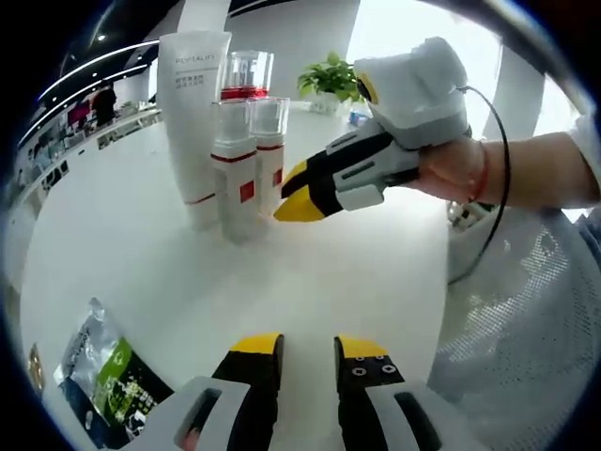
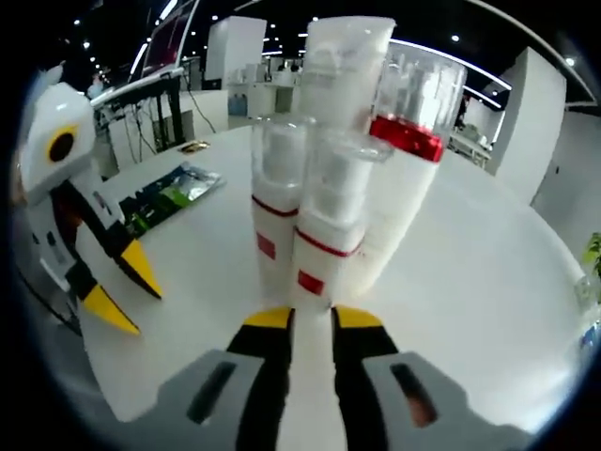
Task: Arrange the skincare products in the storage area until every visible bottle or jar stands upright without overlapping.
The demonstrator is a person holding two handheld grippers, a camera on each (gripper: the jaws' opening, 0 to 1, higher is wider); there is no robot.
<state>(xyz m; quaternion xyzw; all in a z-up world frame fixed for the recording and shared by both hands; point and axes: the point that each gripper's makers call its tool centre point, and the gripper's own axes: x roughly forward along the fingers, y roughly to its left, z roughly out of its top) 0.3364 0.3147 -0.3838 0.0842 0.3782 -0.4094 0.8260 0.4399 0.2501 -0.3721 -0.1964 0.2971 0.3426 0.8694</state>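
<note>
Right fingers [image 2: 310, 319] slightly parted, empty, just before upright bottles [image 2: 319, 216], left fingers [image 1: 308, 349] parted, empty, apart.

A broad, glossy white round table [image 1: 141, 235] fills the foreground. Beyond the table stand white square pillars [image 2: 231, 47] under small ceiling spotlights [image 2: 455, 38]. A bright window [image 1: 394, 23] glows behind it.
</note>
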